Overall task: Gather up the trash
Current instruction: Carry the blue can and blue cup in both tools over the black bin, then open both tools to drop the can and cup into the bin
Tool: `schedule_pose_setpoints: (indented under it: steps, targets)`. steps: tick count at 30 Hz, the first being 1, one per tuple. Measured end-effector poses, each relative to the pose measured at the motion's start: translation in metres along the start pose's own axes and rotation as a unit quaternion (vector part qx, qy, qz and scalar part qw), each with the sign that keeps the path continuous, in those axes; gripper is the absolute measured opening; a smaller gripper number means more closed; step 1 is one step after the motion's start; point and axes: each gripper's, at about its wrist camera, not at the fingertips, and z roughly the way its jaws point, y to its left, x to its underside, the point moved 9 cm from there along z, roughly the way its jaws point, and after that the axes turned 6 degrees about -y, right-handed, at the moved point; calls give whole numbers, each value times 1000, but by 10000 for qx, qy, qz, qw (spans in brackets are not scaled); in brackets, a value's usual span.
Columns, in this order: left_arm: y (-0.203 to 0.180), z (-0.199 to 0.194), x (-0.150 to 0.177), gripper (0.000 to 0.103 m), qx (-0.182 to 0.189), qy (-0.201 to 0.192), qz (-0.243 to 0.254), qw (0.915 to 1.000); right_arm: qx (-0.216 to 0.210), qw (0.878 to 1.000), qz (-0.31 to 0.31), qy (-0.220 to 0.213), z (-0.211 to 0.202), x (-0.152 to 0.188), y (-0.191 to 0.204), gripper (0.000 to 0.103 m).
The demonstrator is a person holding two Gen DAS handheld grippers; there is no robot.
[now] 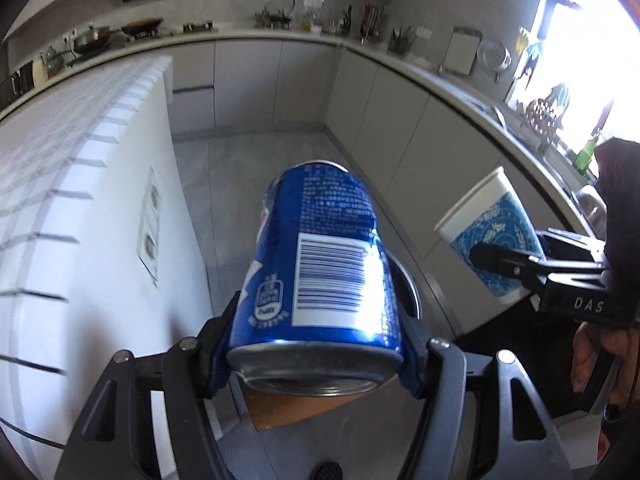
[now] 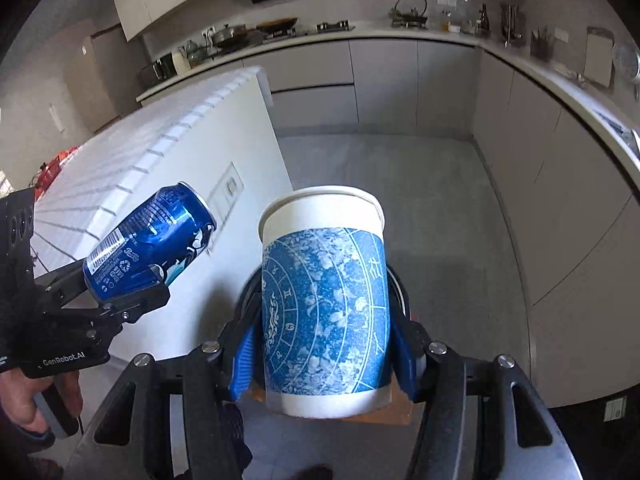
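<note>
A blue drink can (image 1: 320, 264) with a barcode label is clamped near its base between the blue pads of my left gripper (image 1: 320, 320), tilted away over the floor. My right gripper (image 2: 324, 344) is shut on a white paper cup (image 2: 324, 304) with a blue patterned band, its mouth facing away. Each view shows the other hand: the cup (image 1: 492, 232) in the right gripper (image 1: 520, 252) at right, the can (image 2: 148, 240) in the left gripper (image 2: 124, 292) at left. A dark round rim (image 1: 408, 288) shows just behind and below the can.
A white tiled island (image 1: 80, 160) with wall sockets stands close on the left. Grey cabinets under a cluttered counter (image 2: 440, 32) wrap the back and right. Grey floor (image 2: 400, 184) lies ahead. A brown flat surface (image 1: 304, 408) sits under the grippers. A person's hand (image 2: 24, 404) grips the left handle.
</note>
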Motion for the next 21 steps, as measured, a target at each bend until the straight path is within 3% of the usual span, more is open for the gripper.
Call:
schedule_pose_setpoints:
  steps: [10,12,13,14,15,17,21]
  targets:
    - [-3,44,27,66,-50,442,86,9990,-447,9968,-431,500,52,28,-16,59]
    - [-4,56,29,68,119,488,88,9987,-551,9948,-635,579,66,29,-16,61]
    - [-2,61,32,74,99,481,78,9988,-794,9917,-769,652,76,31,-12,66]
    - [2,67,36,99,14,500,65,9987,-867,9891,-963,699,86,33,-11,86]
    - [12,72,42,102,-231,517,59,9984,-693,9886,-1075,799,97,36,-18,103]
    - [24,73,50,102,-403,578,-49,9975,-592,9890,-1014,899,109,36,-32,103]
    - [29,65,56,102,-763,557,17,9955,-406,9950,-606,682,106,27,-59,103]
